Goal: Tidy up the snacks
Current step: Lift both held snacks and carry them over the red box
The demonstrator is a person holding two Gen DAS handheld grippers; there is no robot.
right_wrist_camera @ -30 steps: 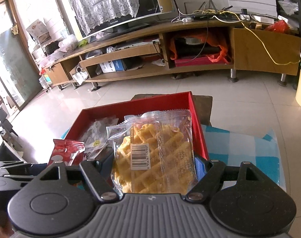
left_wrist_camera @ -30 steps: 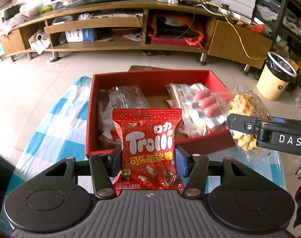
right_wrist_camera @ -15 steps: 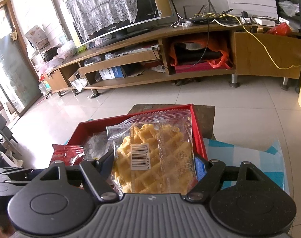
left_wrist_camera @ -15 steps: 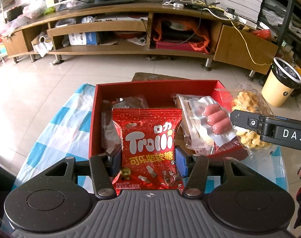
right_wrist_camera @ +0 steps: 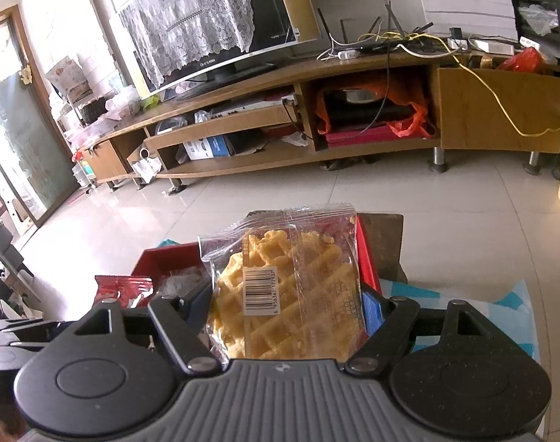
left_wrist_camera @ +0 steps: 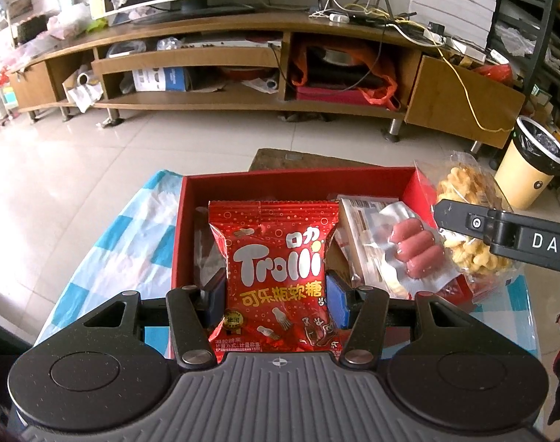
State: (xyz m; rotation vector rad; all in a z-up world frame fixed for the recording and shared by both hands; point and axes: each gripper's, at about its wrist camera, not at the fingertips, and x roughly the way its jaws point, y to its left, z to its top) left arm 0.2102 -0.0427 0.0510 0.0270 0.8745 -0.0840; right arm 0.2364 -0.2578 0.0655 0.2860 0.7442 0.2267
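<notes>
Above the red box [left_wrist_camera: 186, 228] on the blue-checked cloth [left_wrist_camera: 132, 243], left gripper [left_wrist_camera: 272, 294] is clamped on a red Trolli gummy bag [left_wrist_camera: 276, 269], bag upright between the blue pads [left_wrist_camera: 335, 298], held over the box's near edge. Right gripper [right_wrist_camera: 287, 313] grasps a clear waffle packet [right_wrist_camera: 291, 287], barcode facing the camera, over the box's right side; in the left view it sits just right of the box. Inside the box: a sausage pack [left_wrist_camera: 416, 250] and other clear-wrapped snacks. TV stand [left_wrist_camera: 243, 59] and yellow bin [left_wrist_camera: 530, 176] behind.
</notes>
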